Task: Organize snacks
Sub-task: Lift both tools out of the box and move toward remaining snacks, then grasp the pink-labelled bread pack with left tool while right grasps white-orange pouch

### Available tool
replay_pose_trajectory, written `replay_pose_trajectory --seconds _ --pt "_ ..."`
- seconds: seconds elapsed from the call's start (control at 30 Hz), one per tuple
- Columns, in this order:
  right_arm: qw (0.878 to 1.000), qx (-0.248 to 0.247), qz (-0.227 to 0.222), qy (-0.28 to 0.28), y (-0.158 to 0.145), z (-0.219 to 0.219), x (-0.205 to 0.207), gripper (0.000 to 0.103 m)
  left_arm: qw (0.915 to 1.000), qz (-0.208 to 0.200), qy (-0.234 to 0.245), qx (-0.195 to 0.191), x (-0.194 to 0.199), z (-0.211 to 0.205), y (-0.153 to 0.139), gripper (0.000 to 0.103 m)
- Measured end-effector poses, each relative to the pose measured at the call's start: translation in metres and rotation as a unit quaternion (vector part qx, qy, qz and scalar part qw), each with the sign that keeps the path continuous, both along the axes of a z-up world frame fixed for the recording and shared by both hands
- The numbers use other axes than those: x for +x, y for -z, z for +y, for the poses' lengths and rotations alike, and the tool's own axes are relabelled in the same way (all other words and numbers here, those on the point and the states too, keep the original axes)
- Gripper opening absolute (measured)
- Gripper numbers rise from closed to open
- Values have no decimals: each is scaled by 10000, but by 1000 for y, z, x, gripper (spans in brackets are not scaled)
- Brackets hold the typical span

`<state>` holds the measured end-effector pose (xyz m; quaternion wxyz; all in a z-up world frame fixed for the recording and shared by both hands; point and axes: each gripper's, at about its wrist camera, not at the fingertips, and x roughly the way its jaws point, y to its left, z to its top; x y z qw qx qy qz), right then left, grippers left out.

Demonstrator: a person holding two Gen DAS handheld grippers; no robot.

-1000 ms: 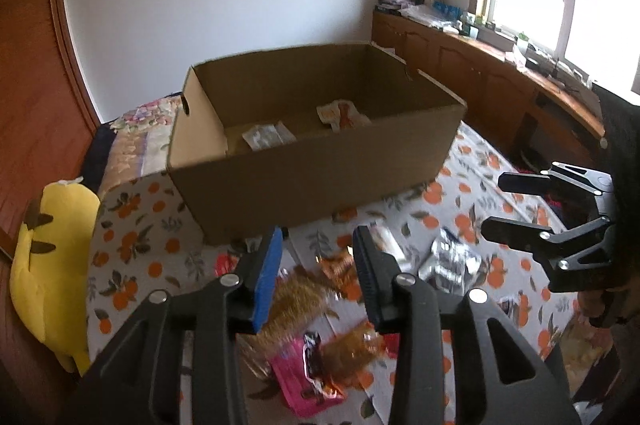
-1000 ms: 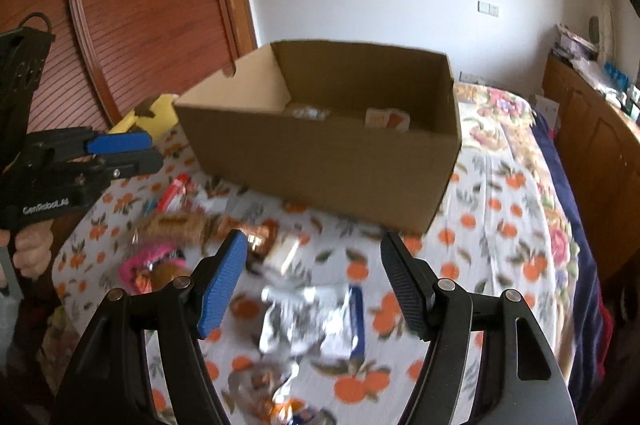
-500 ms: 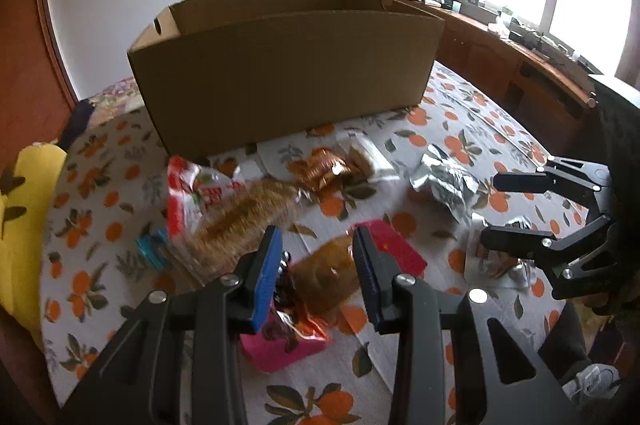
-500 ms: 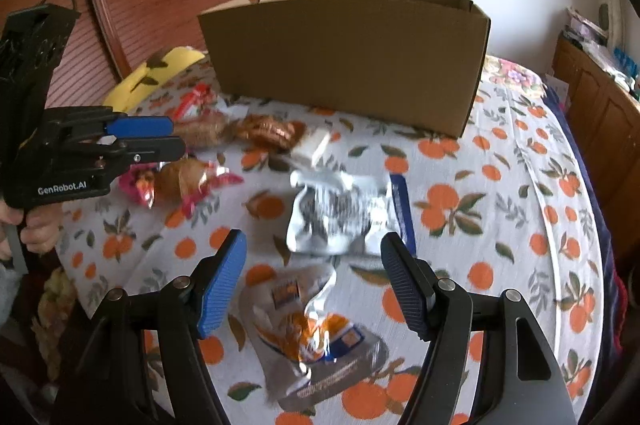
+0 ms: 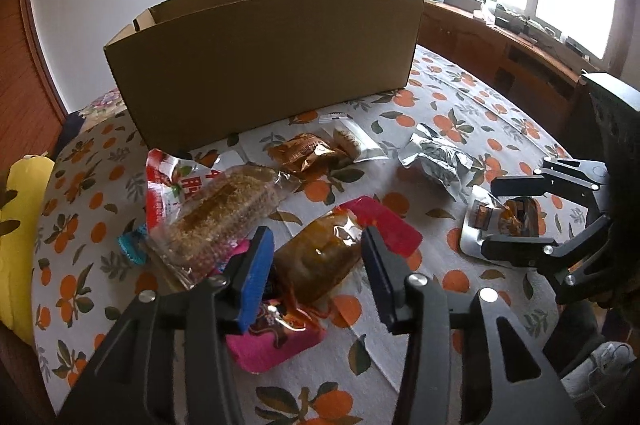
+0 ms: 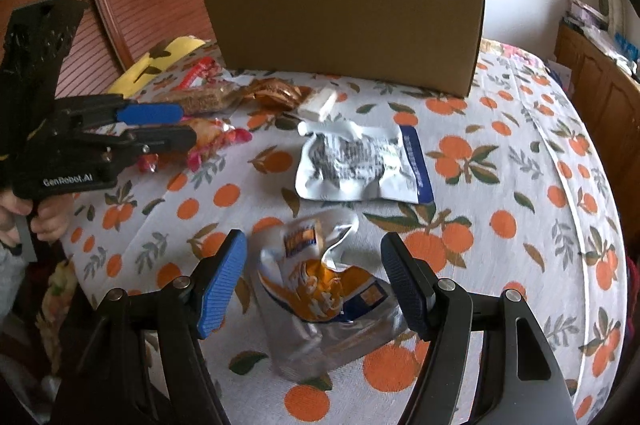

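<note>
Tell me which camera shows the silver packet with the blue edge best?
The right wrist view: the silver packet lies flat mid-frame, its printing and blue edge facing the camera. The left wrist view shows it smaller, off to the right, crumpled, blue edge hidden.

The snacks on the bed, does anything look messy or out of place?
Yes. The snacks lie loose in front of the cardboard box, not in it. On the left they overlap: the clear-wrapped crumbly bar rests on a red packet. The silver and orange packet is crumpled. Nothing looks spilled.
</note>
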<state>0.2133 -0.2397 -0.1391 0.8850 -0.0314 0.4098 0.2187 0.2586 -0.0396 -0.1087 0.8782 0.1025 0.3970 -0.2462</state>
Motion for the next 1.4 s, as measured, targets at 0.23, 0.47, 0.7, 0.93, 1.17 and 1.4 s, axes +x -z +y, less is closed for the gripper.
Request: replay_pose_trajectory --seconds 0.23,0.47,0.7,0.93,1.17,1.4 --pt "9998 -139 -138 -34 2 4 -3 74 9996 115 180 159 9 -10 6 55" --pt "9995 -242 -182 -32 4 6 -4 74 9985 -192 278 435 2 -20 10 57" --pt "9990 -365 -241 -3 5 9 -3 74 9984 -326 336 322 -1 -19 13 63" --pt "9995 -250 -210 35 5 6 -2 74 9988 -198 298 342 -6 -17 12 64" --pt "9995 -244 -207 37 4 6 -2 74 9983 88 407 403 -18 -13 19 57" --pt "9993 -286 -214 55 4 6 -3 74 9993 189 181 276 -22 -3 14 47"
